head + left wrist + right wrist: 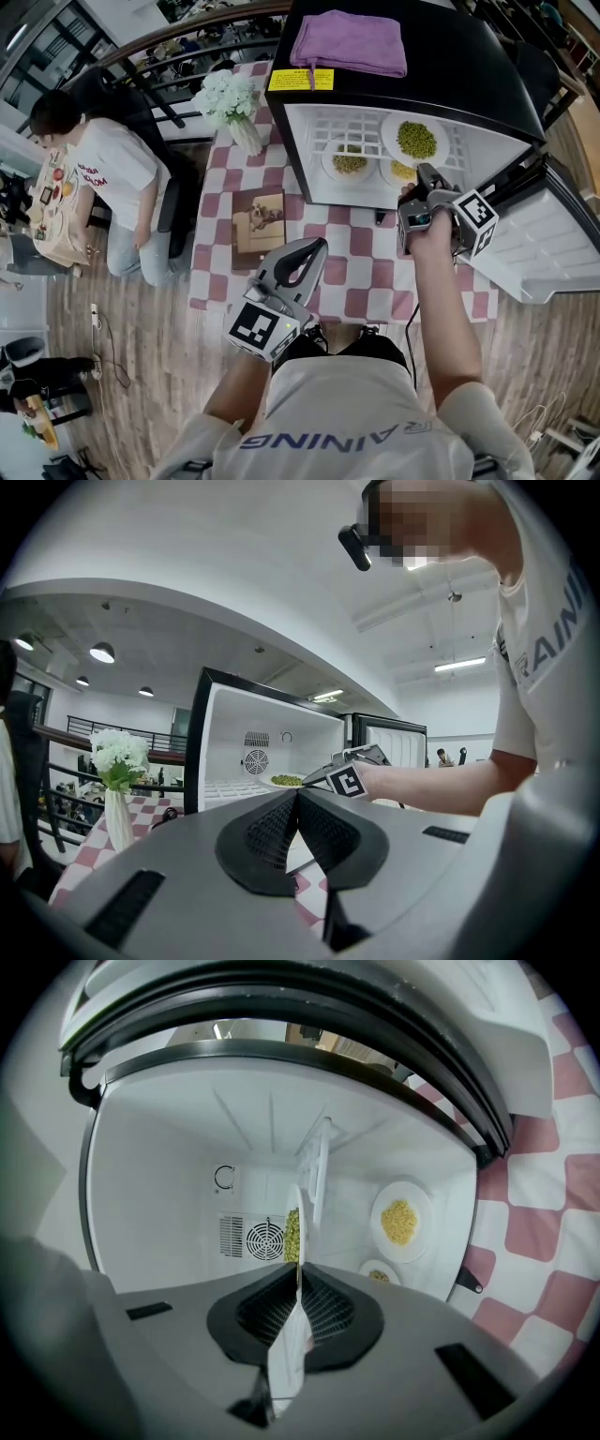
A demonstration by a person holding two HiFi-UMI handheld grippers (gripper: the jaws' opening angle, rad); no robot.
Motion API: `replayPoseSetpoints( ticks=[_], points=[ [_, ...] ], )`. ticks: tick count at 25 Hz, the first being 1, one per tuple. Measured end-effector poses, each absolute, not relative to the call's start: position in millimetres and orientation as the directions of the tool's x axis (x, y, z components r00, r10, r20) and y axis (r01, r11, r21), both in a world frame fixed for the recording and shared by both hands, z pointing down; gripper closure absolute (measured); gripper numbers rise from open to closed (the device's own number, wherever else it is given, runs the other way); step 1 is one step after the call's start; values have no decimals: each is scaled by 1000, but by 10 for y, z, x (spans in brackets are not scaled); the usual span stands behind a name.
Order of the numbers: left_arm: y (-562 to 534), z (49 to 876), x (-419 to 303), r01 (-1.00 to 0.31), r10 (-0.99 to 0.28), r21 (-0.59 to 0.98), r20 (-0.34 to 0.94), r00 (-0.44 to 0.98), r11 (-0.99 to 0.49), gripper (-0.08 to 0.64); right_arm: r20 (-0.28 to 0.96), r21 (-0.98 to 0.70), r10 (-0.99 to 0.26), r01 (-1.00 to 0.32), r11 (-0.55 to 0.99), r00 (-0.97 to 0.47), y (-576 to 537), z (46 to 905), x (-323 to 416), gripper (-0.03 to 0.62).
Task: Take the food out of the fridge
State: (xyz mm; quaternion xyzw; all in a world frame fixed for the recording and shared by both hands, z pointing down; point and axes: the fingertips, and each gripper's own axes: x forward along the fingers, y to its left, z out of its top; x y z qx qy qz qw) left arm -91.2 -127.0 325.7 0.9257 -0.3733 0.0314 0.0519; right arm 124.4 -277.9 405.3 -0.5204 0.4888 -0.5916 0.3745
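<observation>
Left gripper (314, 251) sits idle, jaws together, while right gripper (424, 173) clamps the rim of the pea plate (415, 139) inside the fridge (450, 56); such an edge hold may let it tilt and spill peas.

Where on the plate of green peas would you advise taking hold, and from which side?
I'd take the plate of green peas by its thin front rim, coming in through the open front of the fridge. It is shallow with food in the middle, so only the bare edge gives a pinch; walls block other sides. The right gripper is shut there.
</observation>
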Motion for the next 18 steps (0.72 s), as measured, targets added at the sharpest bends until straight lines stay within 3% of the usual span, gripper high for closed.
replayPoseSetpoints(
  ticks=[7, 11, 18],
  points=[
    [-1246, 3239, -853, -690, -685, 69, 89, 723, -720, 552, 213, -977, -957, -69, -203, -198, -2686, 4010, 1237, 556],
    [-1226, 3231, -847, -692, -687, 73, 87, 722, -718, 552, 200, -979, -956, -69, -190, -213, -2749, 3996, 1211, 494],
    [-1219, 3228, -872, -702, -697, 70, 85, 712, -709, 552, 218, -975, -951, -13, -220, -219, -2872, 4062, 1209, 494]
  ],
)
